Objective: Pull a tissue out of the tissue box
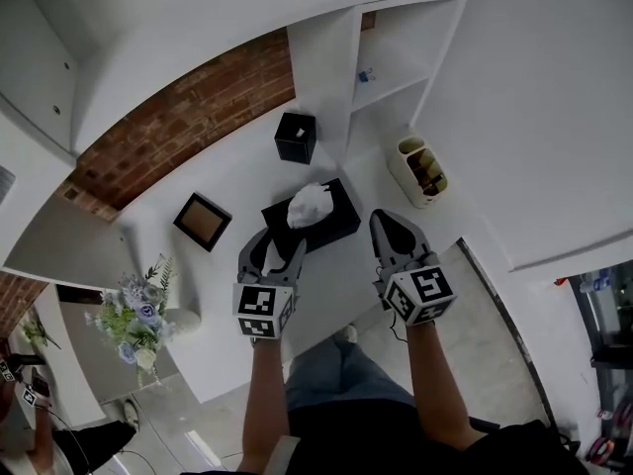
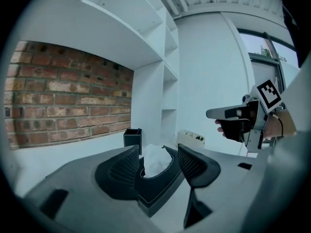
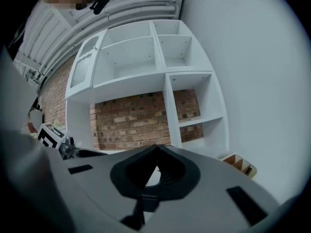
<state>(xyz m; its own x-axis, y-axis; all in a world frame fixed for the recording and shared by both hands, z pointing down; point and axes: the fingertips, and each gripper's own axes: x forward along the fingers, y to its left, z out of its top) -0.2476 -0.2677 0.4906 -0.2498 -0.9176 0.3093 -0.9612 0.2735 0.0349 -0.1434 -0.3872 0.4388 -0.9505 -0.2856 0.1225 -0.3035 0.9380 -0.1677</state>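
Observation:
A black tissue box lies on the white counter, with a white tissue bunched up out of its top slot. My left gripper hovers at the box's near left end, open. In the left gripper view the box and its tissue show between and beyond the spread jaws of the left gripper, not touching them. My right gripper is just right of the box, shut and empty; the tips of the right gripper meet. It also shows held in a hand as the right gripper.
A black square holder stands behind the tissue box. A brown framed tray lies to the left and a flower vase at the near left. A white compartment organiser sits right, below white shelves and a brick wall.

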